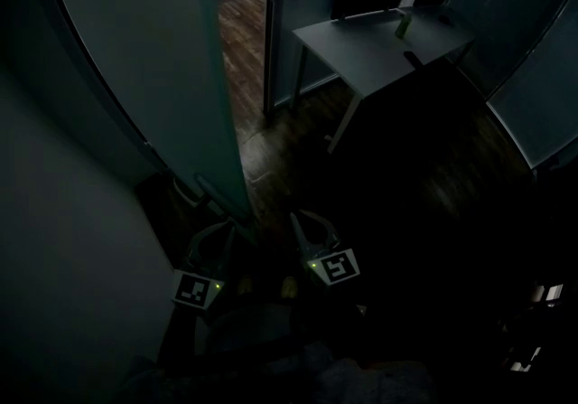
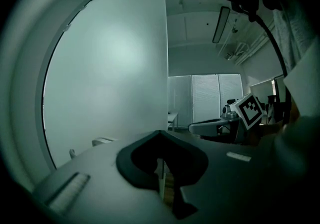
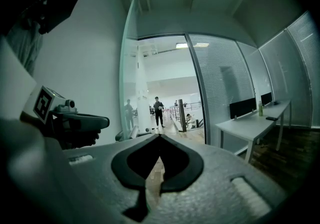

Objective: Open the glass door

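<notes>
With the left tool (image 1: 219,232) and right tool (image 1: 304,220) both closed on nothing, the unheld glass door (image 1: 153,59) could swing shut.

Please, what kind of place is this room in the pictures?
Most likely an office. A frosted glass door stands ajar, a white desk carries a dark monitor, and blinds cover the partition walls.
</notes>
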Action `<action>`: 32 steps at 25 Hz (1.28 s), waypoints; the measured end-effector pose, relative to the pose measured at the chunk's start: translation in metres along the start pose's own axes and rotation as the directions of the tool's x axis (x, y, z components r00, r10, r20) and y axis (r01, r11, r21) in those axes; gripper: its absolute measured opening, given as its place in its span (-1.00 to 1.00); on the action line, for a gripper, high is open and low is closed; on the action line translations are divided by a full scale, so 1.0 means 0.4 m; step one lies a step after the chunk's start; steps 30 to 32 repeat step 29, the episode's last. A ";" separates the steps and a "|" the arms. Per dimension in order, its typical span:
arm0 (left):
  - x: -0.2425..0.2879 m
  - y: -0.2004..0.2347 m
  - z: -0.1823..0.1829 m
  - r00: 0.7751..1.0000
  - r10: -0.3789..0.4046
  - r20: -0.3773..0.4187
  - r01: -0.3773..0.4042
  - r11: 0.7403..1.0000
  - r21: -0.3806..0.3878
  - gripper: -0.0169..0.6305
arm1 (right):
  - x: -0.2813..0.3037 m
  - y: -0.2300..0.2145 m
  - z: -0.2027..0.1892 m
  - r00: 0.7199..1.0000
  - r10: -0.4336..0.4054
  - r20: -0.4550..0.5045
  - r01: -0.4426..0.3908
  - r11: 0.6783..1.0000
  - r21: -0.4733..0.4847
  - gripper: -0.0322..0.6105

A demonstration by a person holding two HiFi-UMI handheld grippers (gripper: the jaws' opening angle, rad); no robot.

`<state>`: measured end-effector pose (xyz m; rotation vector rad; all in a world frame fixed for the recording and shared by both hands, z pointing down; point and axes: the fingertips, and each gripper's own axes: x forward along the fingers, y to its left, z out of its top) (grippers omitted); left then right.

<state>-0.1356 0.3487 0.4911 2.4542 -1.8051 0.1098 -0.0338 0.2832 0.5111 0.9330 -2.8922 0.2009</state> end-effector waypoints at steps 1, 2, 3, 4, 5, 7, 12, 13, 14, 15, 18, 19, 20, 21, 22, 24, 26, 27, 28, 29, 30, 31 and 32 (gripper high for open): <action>0.001 0.002 0.000 1.000 0.001 -0.002 -0.001 1.000 0.002 -0.94 | 0.003 0.002 -0.001 1.000 0.004 -0.002 -0.004 1.000 0.001 -0.89; 0.002 0.004 0.001 1.000 0.003 -0.003 -0.003 1.000 0.001 -0.94 | 0.007 0.003 -0.001 1.000 0.007 -0.004 -0.007 1.000 0.001 -0.89; 0.003 0.007 0.003 1.000 0.004 -0.002 -0.004 1.000 0.000 -0.94 | 0.010 0.004 -0.001 1.000 0.009 -0.005 -0.009 1.000 0.000 -0.89; 0.004 0.009 0.006 1.000 0.006 -0.001 -0.006 1.000 0.000 -0.94 | 0.012 0.004 0.000 1.000 0.010 -0.005 -0.010 1.000 0.000 -0.89; 0.005 0.010 0.008 1.000 0.006 0.000 -0.006 1.000 0.001 -0.94 | 0.015 0.004 0.002 1.000 0.011 -0.005 -0.011 1.000 -0.001 -0.89; 0.010 0.013 0.009 1.000 0.007 -0.001 -0.007 1.000 0.005 -0.94 | 0.021 0.003 0.004 1.000 0.015 -0.004 -0.015 1.000 -0.002 -0.89; 0.020 0.018 0.012 1.000 0.016 -0.006 -0.016 1.000 0.010 -0.94 | 0.027 -0.003 0.005 1.000 0.019 -0.001 -0.019 1.000 0.007 -0.89; 0.021 0.020 0.011 1.000 0.018 -0.006 -0.018 1.000 0.009 -0.94 | 0.028 -0.003 0.003 1.000 0.019 -0.003 -0.019 1.000 0.007 -0.89; 0.022 0.021 0.011 1.000 0.019 -0.004 -0.019 1.000 0.010 -0.94 | 0.030 -0.003 0.000 1.000 0.019 -0.005 -0.019 1.000 0.007 -0.89; 0.023 0.023 0.011 1.000 0.018 -0.002 -0.018 1.000 0.010 -0.94 | 0.032 -0.004 -0.002 1.000 0.018 -0.006 -0.018 1.000 0.007 -0.89; 0.028 0.024 0.013 1.000 0.018 0.001 -0.018 1.000 0.019 -0.94 | 0.038 -0.009 0.000 1.000 0.016 -0.001 -0.016 1.000 0.005 -0.89; 0.028 0.024 0.013 1.000 0.019 0.001 -0.019 1.000 0.020 -0.94 | 0.039 -0.009 0.001 1.000 0.015 0.000 -0.015 1.000 0.005 -0.89; 0.028 0.024 0.014 1.000 0.019 0.000 -0.019 1.000 0.019 -0.94 | 0.039 -0.008 0.002 1.000 0.015 0.001 -0.015 1.000 0.006 -0.89; 0.027 0.025 0.014 1.000 0.020 -0.001 -0.019 1.000 0.017 -0.94 | 0.039 -0.007 0.002 1.000 0.015 0.001 -0.015 1.000 0.008 -0.89; 0.027 0.026 0.014 1.000 0.019 -0.001 -0.019 1.000 0.017 -0.94 | 0.039 -0.006 0.003 1.000 0.015 0.002 -0.015 1.000 0.009 -0.89; 0.027 0.028 0.014 1.000 0.019 0.001 -0.019 1.000 0.018 -0.94 | 0.040 -0.006 0.001 1.000 0.014 0.002 -0.014 1.000 0.009 -0.89; 0.027 0.031 0.013 1.000 0.020 0.004 -0.021 1.000 0.018 -0.94 | 0.038 -0.007 -0.006 1.000 0.013 -0.002 -0.013 1.000 0.001 -0.89; 0.028 0.032 0.012 1.000 0.021 0.006 -0.021 1.000 0.018 -0.94 | 0.036 -0.008 -0.008 1.000 0.014 -0.004 -0.014 1.000 -0.002 -0.89; 0.028 0.033 0.012 1.000 0.022 0.008 -0.022 1.000 0.018 -0.94 | 0.034 -0.009 -0.009 1.000 0.014 -0.007 -0.014 1.000 -0.004 -0.89; 0.028 0.034 0.011 1.000 0.022 0.009 -0.022 1.000 0.018 -0.94 | 0.032 -0.010 -0.010 1.000 0.015 -0.009 -0.015 1.000 -0.006 -0.89; 0.028 0.034 0.011 1.000 0.022 0.009 -0.022 1.000 0.018 -0.94 | 0.032 -0.010 -0.010 1.000 0.015 -0.009 -0.015 1.000 -0.006 -0.89; 0.028 0.034 0.011 1.000 0.022 0.009 -0.022 1.000 0.018 -0.94 | 0.032 -0.010 -0.010 1.000 0.015 -0.009 -0.015 1.000 -0.006 -0.89; 0.028 0.034 0.011 1.000 0.022 0.009 -0.022 1.000 0.018 -0.94 | 0.032 -0.010 -0.010 1.000 0.015 -0.009 -0.015 1.000 -0.006 -0.89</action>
